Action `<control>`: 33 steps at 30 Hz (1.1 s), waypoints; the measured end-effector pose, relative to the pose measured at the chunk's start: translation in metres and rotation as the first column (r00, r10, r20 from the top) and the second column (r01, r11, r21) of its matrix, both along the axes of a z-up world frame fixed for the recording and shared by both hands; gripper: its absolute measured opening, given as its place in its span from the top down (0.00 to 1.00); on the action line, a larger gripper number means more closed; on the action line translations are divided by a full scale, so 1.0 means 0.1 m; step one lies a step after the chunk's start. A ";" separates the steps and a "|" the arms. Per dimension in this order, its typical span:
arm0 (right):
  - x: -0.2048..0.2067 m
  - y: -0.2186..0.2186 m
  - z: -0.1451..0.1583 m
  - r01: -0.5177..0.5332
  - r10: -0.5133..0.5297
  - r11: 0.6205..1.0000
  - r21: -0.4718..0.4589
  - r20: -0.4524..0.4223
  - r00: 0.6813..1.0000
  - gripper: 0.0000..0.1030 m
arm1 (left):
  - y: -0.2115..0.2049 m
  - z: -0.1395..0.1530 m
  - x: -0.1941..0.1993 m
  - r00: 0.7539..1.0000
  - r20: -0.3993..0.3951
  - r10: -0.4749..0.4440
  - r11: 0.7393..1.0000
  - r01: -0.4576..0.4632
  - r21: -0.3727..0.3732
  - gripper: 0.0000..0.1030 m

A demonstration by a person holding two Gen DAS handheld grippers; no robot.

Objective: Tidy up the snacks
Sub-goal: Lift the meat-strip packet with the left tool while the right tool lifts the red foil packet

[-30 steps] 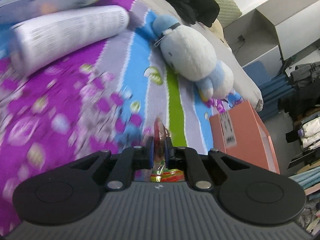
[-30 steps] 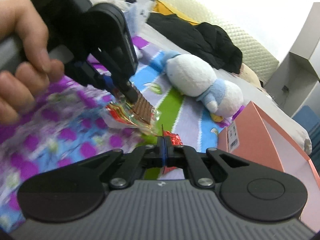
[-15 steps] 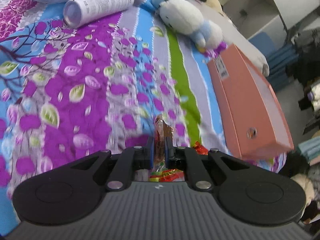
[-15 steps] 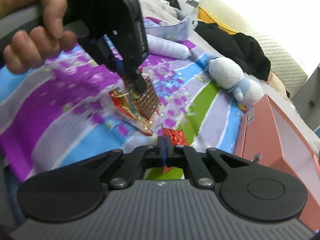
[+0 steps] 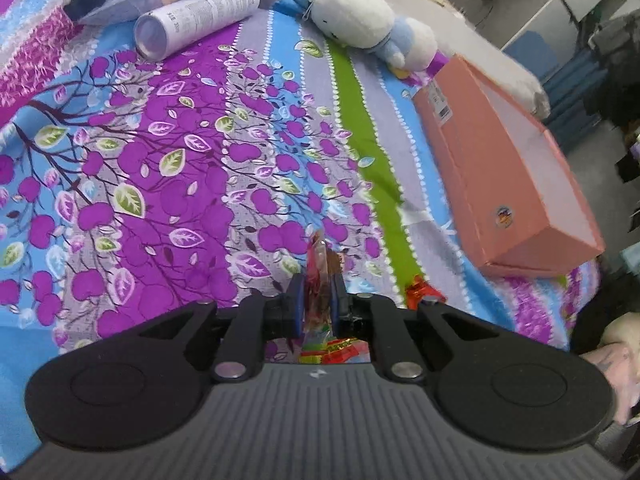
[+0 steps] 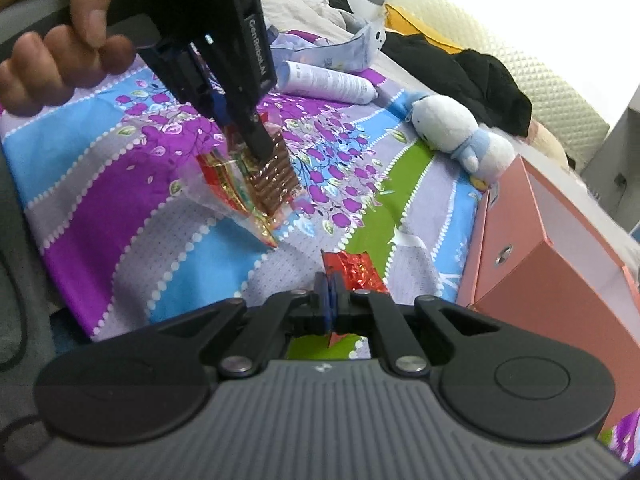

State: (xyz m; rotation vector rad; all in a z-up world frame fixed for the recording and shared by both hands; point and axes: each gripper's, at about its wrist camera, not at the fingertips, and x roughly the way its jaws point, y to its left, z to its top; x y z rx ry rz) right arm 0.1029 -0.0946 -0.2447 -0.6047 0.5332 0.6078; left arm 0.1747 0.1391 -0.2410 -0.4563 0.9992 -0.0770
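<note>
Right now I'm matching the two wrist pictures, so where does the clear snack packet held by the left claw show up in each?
Left wrist: the clear snack packet sits low at centre, pinched in the left claw.
Right wrist: it hangs left of centre above the bedspread.
Shared landmark: the pink box, on the right in both.

Two snack packets show: one clear wafer packet at 10 o'clock and one red foil packet at centre. One pink box (open-topped) sits at 3 o'clock, one plush toy and one white tube at 12 o'clock.
</note>
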 end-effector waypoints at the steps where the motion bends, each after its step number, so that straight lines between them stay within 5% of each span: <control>1: 0.00 -0.01 0.00 0.007 -0.007 1.000 0.008 -0.008 1.000 0.94 | -0.01 -0.01 0.01 1.000 -0.020 0.004 1.000 -0.003 0.018 0.72; 3: 0.02 -0.03 0.00 0.016 -0.015 1.000 0.018 -0.023 1.000 0.82 | -0.02 -0.03 0.03 0.998 -0.051 0.022 0.999 -0.020 0.037 0.50; 5: 0.02 -0.05 0.01 0.031 -0.029 0.999 0.039 -0.033 0.999 0.30 | -0.01 -0.03 0.03 0.998 -0.050 0.033 0.998 -0.030 0.046 0.39; 6: 0.02 -0.07 0.02 0.033 -0.031 0.998 0.061 -0.033 0.999 0.24 | -0.01 -0.02 0.02 0.998 -0.047 0.037 0.998 -0.034 0.054 0.31; 9: 0.06 -0.11 0.05 0.059 -0.050 0.992 0.113 -0.083 0.995 0.22 | -0.02 0.00 0.00 0.998 -0.045 0.050 0.995 -0.046 0.085 0.17; 20: 0.42 -0.32 0.02 0.351 -0.292 0.883 0.312 -0.222 0.931 0.22 | -0.05 -0.01 -0.04 0.994 -0.054 0.095 0.987 -0.087 0.133 0.08; 27: 0.61 -0.29 -0.22 0.443 -0.351 0.846 0.296 -0.315 0.882 0.22 | -0.09 0.00 -0.05 0.991 -0.053 0.119 0.978 -0.108 0.179 0.06; 33: 0.62 -0.20 -0.34 0.444 -0.357 0.858 0.258 -0.322 0.877 0.19 | -0.11 -0.01 -0.05 0.990 -0.056 0.130 0.978 -0.119 0.173 0.06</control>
